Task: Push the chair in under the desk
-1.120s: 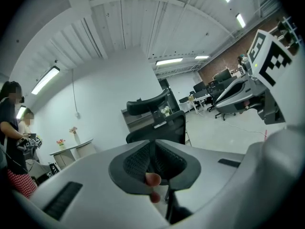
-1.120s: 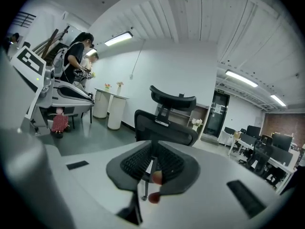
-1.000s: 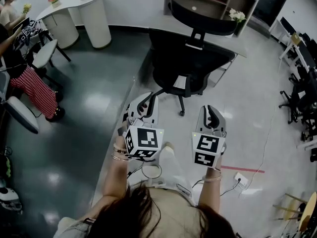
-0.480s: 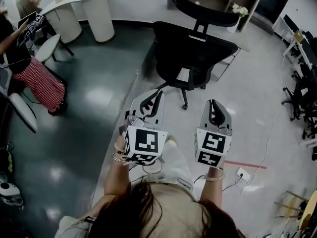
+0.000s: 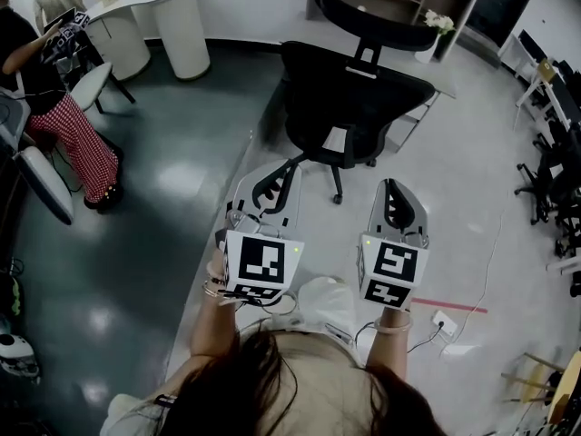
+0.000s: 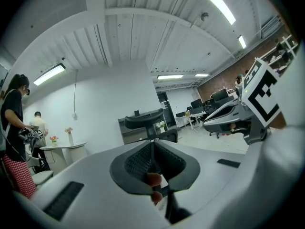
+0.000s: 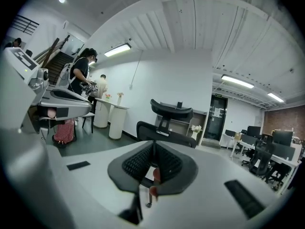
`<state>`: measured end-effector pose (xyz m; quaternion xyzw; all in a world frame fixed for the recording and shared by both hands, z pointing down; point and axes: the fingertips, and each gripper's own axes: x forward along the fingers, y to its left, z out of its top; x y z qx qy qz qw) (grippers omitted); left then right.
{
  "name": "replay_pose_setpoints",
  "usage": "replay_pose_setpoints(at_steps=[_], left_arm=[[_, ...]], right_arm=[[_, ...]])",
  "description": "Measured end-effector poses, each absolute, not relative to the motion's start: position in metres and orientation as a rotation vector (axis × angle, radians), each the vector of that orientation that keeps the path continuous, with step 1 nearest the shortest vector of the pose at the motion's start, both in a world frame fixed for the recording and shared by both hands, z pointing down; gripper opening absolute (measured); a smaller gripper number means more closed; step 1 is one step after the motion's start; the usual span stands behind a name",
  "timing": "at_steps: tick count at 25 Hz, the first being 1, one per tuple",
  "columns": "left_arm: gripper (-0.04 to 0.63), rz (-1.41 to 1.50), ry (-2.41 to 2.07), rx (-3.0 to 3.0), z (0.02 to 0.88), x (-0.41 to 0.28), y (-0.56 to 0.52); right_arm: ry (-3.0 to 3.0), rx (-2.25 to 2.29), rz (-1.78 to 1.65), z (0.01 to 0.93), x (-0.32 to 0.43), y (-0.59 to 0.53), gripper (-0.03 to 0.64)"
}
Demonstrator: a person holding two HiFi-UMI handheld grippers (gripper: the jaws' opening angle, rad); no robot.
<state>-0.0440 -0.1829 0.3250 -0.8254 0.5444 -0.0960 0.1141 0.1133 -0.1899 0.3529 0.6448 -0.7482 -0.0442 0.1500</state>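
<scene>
Chair (image 5: 359,98) at upper centre, clear of both grippers
My left gripper (image 5: 277,178) fingers have just been closing, now together on nothing; right gripper (image 5: 394,193) fingers together, empty

Head view looks steeply down; both gripper views share the chair (image 5: 359,98).

At the upper left I see a person in red checked trousers (image 5: 71,133) near a white table (image 5: 186,34), with black office chairs (image 5: 547,184) along the right edge.
</scene>
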Motion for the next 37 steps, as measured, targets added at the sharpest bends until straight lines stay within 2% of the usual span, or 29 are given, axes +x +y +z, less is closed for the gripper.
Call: replay_pose_setpoints(at_steps=[22,37], left_arm=[[0.028,-0.261,1.639,-2.398,0.320,-0.044,-0.184],[0.028,-0.347,1.628,-2.386,0.329,-0.032,-0.168]], right_arm=[[-2.121,1.802,-0.163,0.349,0.114,-0.195,0.026],[-2.116,1.781,-0.157,0.355,0.122,-0.180,0.026]])
